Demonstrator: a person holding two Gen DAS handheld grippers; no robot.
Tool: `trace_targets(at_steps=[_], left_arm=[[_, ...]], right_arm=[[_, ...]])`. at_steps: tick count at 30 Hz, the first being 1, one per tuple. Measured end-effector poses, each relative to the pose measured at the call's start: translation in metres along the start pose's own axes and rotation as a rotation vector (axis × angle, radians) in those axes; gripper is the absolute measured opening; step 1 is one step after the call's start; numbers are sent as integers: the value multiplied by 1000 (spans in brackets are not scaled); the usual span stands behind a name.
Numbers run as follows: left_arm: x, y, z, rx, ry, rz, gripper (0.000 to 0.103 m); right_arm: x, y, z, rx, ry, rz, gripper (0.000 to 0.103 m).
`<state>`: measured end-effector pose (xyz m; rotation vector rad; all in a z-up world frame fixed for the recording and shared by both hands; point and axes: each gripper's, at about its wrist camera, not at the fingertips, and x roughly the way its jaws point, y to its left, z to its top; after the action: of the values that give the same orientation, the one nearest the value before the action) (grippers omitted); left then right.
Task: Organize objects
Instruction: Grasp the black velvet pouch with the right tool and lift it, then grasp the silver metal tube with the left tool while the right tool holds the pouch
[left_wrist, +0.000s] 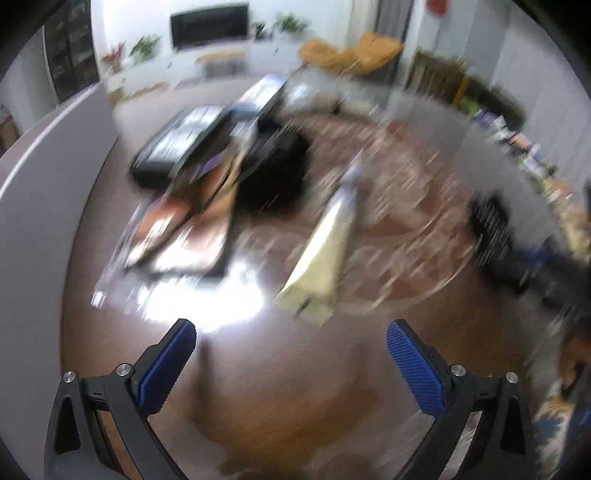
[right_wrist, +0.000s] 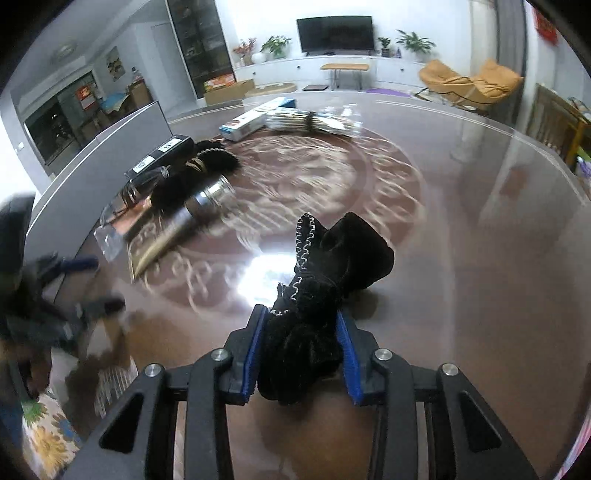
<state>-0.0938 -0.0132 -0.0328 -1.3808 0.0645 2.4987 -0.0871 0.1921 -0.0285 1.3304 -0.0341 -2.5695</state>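
A black velvet pouch (right_wrist: 343, 251) with pale stitched edging sticks up from between the blue pads of my right gripper (right_wrist: 300, 314), which is shut on its lower part just above the brown round table (right_wrist: 480, 258). In the blurred left wrist view my left gripper (left_wrist: 291, 326) stands open over the table's near side with nothing between its fingers. A cream flat packet (left_wrist: 325, 251) lies ahead of it. The left gripper also shows as a blurred shape (right_wrist: 96, 284) at the left edge of the right wrist view.
On the table's left lie a black box (right_wrist: 162, 155), a black furry item (right_wrist: 210, 162), glass jars (right_wrist: 147, 184), a metal cylinder (right_wrist: 210, 201) and a gold-edged flat item (right_wrist: 155, 247). At the far side are a white and blue box (right_wrist: 251, 122) and a bundle of packets (right_wrist: 314, 120).
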Motion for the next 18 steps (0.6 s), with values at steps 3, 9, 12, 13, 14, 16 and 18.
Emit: trace_targets(at_steps=[3, 9, 12, 13, 14, 16, 18], left_arm=[[11, -25, 26, 76, -23, 4, 103], [53, -37, 42, 131, 3, 38, 84], [49, -33, 38, 86, -16, 25, 76], [45, -36, 33, 92, -17, 4, 76], [41, -41, 26, 109, -16, -12, 76], [35, -49, 16, 141, -5, -27, 76], [33, -45, 16, 126, 4, -46, 78]], right_arm=[[-11, -6, -9, 12, -19, -1, 40], [-25, -11, -14, 41, -58, 7, 67], [-35, -13, -19, 39, -88, 0, 71], [-37, -14, -21, 39, -93, -1, 71], [-38, -15, -22, 42, -94, 1, 71], [-40, -18, -25, 50, -94, 10, 71], [-40, -21, -25, 58, -83, 20, 71]])
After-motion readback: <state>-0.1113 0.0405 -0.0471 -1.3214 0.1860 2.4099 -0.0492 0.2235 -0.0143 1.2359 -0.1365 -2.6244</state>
